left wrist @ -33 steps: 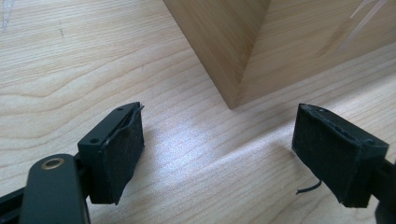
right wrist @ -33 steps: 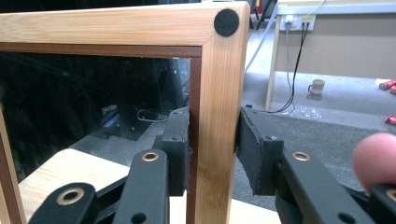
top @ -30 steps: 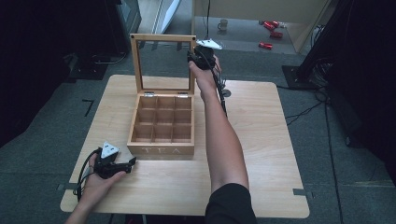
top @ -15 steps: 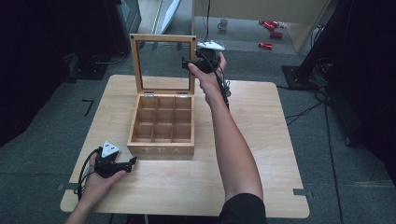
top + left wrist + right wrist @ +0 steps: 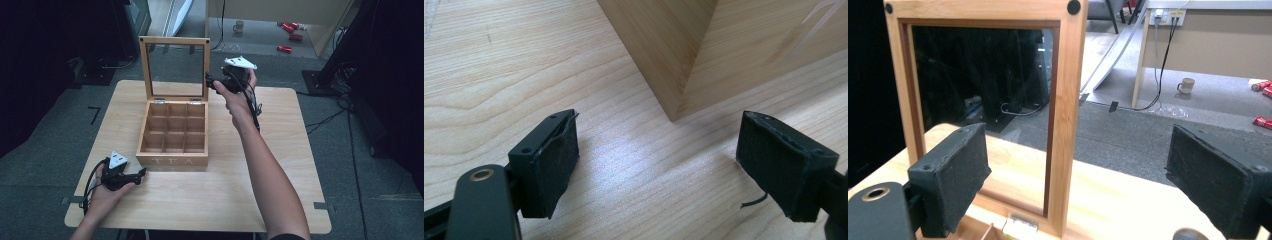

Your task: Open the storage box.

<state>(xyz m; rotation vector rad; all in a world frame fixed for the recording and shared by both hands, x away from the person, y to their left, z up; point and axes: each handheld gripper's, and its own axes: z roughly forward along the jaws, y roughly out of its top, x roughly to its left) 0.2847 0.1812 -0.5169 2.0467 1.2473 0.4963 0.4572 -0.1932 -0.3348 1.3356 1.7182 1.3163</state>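
Note:
A wooden tea box (image 5: pixel 172 136) with several empty compartments sits mid-table, and its glass lid (image 5: pixel 175 67) stands upright. My right gripper (image 5: pixel 211 80) hovers just right of the lid's right edge. Its jaws have just been opening and now stand wide, pressing on nothing. In the right gripper view the lid frame (image 5: pixel 1068 100) rises beyond the open gripper (image 5: pixel 1078 180). My left gripper (image 5: pixel 141 173) rests on the table by the box's front left corner. It is open (image 5: pixel 656 160), with the box corner (image 5: pixel 674 50) ahead of it.
The light wooden table (image 5: pixel 280 150) has bare room to the right of the box and in front of it. On the floor beyond stand a mug (image 5: pixel 239 26) and red cans (image 5: pixel 290 31). Dark stands and cables flank the table.
My right gripper has let go of the lid's upper right edge, opened, and drawn away to the right. The lid stays upright. The left hand has not moved.

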